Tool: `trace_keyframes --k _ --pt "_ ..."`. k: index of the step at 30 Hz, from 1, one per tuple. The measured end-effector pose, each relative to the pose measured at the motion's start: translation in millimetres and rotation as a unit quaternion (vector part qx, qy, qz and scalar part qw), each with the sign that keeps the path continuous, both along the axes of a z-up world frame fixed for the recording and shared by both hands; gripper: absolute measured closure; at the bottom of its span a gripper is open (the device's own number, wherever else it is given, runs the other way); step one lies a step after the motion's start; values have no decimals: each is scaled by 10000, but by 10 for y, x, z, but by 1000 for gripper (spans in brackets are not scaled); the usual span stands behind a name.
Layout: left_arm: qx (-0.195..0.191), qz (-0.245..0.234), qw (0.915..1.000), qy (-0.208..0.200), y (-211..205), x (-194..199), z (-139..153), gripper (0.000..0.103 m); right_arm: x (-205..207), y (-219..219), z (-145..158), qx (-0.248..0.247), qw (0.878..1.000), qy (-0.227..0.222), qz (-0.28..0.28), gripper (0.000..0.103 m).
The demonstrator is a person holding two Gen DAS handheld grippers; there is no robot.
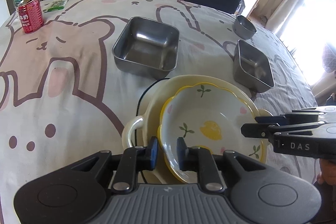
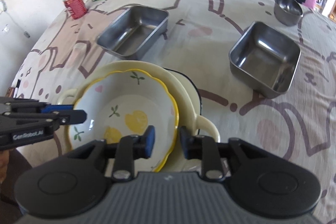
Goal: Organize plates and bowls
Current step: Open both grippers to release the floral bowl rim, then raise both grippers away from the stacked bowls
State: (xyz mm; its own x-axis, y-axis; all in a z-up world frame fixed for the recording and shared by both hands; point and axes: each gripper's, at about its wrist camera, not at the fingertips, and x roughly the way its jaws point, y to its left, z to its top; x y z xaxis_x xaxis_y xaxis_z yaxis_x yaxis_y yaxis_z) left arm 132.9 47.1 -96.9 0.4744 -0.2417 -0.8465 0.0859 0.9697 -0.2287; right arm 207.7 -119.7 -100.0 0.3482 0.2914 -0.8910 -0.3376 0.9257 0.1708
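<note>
My left hand-held gripper and right hand-held gripper straddle opposite rims of the flowered bowl, jaws apart, gripping nothing. The bowl sits nested in the cream dish on the table, probably to stack them compactly.

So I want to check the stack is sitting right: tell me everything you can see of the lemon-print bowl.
The lemon-print bowl looks like glazed ceramic: white inside, painted with yellow lemons, green sprigs and small pink hearts, with a wavy yellow rim. It is empty and upright, nested off-centre inside the cream two-handled dish, which sits on a dark-rimmed plate. Its rim lies between the pads of the left gripper and the right gripper on opposite sides; neither visibly presses it.
</note>
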Motion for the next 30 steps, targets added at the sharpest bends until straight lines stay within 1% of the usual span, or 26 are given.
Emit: trace_keyframes --k 4,7,9,10,12,13,15,16,17,18,20,25,26,30 --pt "62 -53 10000 -23 -34 -27 18 75 -63 -38 86 38 9997 -217 44 64" --pt "44 -92 9999 -81 -46 -65 62 67 -97 -93 138 140 9994 -310 34 60" --pt "97 -127 9997 -201 -70 -103 122 55 -120 -128 171 181 9991 -382 32 54" --pt "119 -143 9995 -271 -77 -122 155 52 -142 -143 191 197 9988 -444 33 52" --pt "107 -163 9989 -421 -83 -163 224 41 -178 -178 227 246 9981 -563 51 43" --pt "88 -175 9986 -497 -87 -177 260 38 -201 -195 254 286 9976 -621 64 40" --pt "56 -174 9975 -683 -92 -206 336 21 -239 -235 311 364 9963 -773 78 30" --pt "47 -169 9968 -774 -94 -214 375 17 -258 -257 337 391 9955 -857 62 26" --pt "28 -160 9961 -862 -97 -221 415 10 -272 -278 371 407 9948 -930 43 16" --pt "-6 -139 9954 -945 -93 -227 453 7 -278 -298 404 423 9941 -1000 18 5" --pt "-127 -110 9941 -1071 -80 -230 525 6 -286 -338 473 532 9915 -1187 -56 0" --pt "-352 96 9911 -1284 -21 -195 636 2 -170 -386 633 648 9870 -1467 -139 0" --pt "-391 138 9910 -1273 -4 -169 653 0 -128 -376 663 648 9862 -1519 -134 0" --pt "-623 374 9898 -1228 110 -36 726 0 94 -306 766 578 9805 -1876 -62 0"
